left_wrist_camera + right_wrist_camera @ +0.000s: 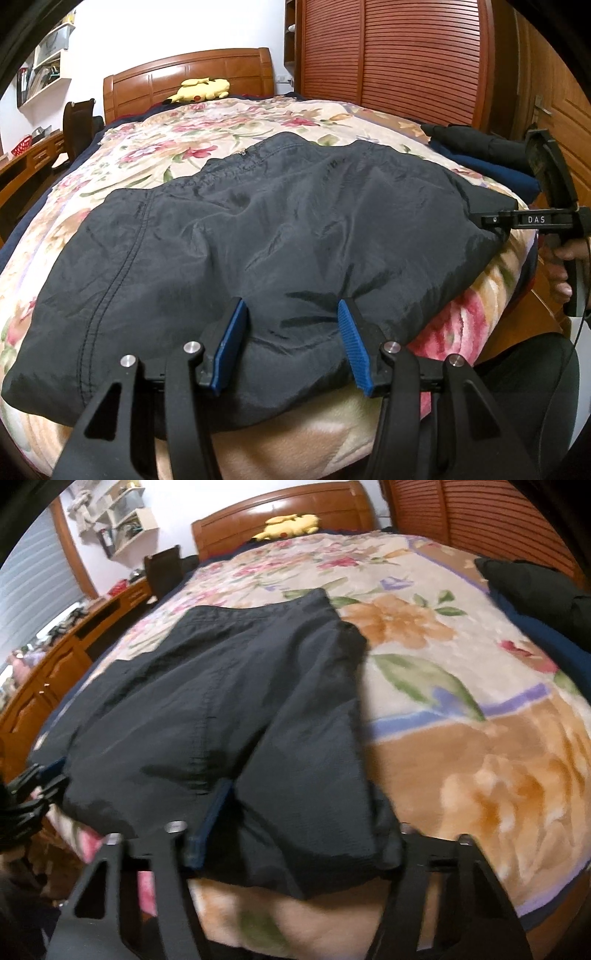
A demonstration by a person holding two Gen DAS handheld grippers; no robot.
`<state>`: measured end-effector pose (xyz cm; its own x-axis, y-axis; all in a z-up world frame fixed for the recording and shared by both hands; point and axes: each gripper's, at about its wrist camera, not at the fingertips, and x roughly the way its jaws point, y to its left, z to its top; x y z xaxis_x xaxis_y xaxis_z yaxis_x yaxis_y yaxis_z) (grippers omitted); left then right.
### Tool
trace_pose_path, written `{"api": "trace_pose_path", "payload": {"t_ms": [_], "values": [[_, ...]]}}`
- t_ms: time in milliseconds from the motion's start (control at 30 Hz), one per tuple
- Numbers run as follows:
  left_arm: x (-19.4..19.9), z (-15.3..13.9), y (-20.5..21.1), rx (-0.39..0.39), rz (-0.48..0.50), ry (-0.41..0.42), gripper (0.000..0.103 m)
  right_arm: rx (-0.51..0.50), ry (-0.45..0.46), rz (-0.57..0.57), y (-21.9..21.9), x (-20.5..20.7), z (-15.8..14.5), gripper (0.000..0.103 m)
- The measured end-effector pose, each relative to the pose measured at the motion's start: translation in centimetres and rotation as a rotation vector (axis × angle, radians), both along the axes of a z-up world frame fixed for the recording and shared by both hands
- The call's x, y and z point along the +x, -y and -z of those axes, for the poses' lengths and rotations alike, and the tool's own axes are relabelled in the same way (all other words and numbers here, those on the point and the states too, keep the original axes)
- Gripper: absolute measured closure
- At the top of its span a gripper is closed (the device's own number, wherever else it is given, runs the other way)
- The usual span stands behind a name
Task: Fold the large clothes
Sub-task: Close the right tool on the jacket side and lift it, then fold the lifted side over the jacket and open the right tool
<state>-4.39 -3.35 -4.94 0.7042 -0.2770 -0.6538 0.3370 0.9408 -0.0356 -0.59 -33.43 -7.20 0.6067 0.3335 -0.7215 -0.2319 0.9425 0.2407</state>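
A dark grey-black garment [258, 229] lies folded and spread on the floral blanket, its near edge at the bed's front. My left gripper [291, 339] is open, its blue pads [232, 343] straddling a bulge of the garment's near edge. My right gripper [495, 221] reaches in from the right at the garment's right corner. In the right wrist view the garment [229, 709] drapes over my right gripper [295, 834]; one blue pad [207, 827] shows and the other finger is hidden under cloth. The jaws stand wide with fabric between them.
The bed's floral blanket [461, 709] stretches to a wooden headboard [192, 77] with a yellow plush toy [201, 89]. Folded dark clothes [484, 155] are stacked at the bed's right edge. A wooden desk [62, 653] runs along the left. A slatted wardrobe [399, 51] stands behind.
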Motion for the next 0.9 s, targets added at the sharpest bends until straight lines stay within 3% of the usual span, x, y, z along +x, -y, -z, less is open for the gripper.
{"api": "trace_pose_path", "payload": {"t_ms": [33,100,167,267,400,667,900], "values": [[0.0,0.0,0.0,0.000,0.000,0.000,0.052,-0.019,0.012,-0.010,-0.4,-0.1,-0.4,0.066],[0.0,0.0,-0.1,-0.001,0.000,0.000,0.052,-0.066,0.052,-0.021,-1.2,-0.4,-1.5,0.083],[0.1,-0.2,-0.3,-0.007,0.002,-0.004,0.052,-0.074,0.098,-0.029,-2.0,-0.7,-3.2,0.087],[-0.4,-0.8,-0.9,-0.028,0.005,-0.010,0.052,-0.053,0.186,-0.061,-3.4,-1.3,-6.6,0.089],[-2.2,-2.9,-2.6,-0.031,-0.024,0.046,0.052,-0.080,0.279,-0.140,-7.5,-2.1,-10.4,0.090],[-5.7,-5.6,-8.9,-0.028,-0.106,0.111,0.052,-0.147,0.376,-0.317,-17.9,-3.2,-13.9,0.092],[-8.4,-6.0,-15.4,-0.028,-0.236,0.145,0.052,-0.140,0.432,-0.443,-25.6,-4.0,-16.3,0.092]]}}
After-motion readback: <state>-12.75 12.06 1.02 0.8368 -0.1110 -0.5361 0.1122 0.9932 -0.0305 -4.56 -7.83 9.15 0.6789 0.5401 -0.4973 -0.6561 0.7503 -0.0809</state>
